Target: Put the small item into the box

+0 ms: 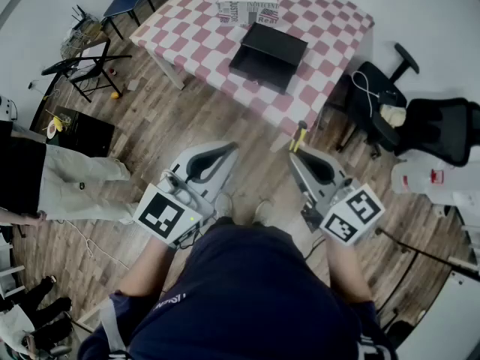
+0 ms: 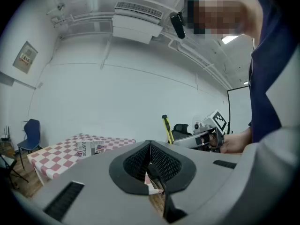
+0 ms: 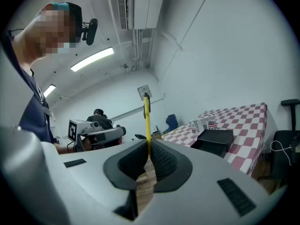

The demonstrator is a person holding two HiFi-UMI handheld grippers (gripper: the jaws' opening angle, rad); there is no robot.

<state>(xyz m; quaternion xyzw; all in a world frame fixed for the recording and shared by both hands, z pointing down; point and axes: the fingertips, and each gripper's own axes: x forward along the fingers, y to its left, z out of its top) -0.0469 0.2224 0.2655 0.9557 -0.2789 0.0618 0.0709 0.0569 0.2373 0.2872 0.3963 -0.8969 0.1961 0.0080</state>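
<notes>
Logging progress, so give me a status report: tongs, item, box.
Left tongs shut, empty. Right tongs shut on yellow tool. Black box on checkered table ahead; only floor between.

Yellow item (image 3: 146, 121): lower end hidden between the right gripper (image 3: 149, 149) fingers (image 3: 164, 161); too slim to tell what kind.
Black box (image 1: 268, 53), 12 o'clock in head view: inside too dark to make out.
Worktop (image 1: 322, 21): far corner cut off by the top edge.
Bystander (image 1: 45, 182), 9 o'clock: cut off by the left edge.
Printed pack (image 1: 247, 10): lettering too small to read.
</notes>
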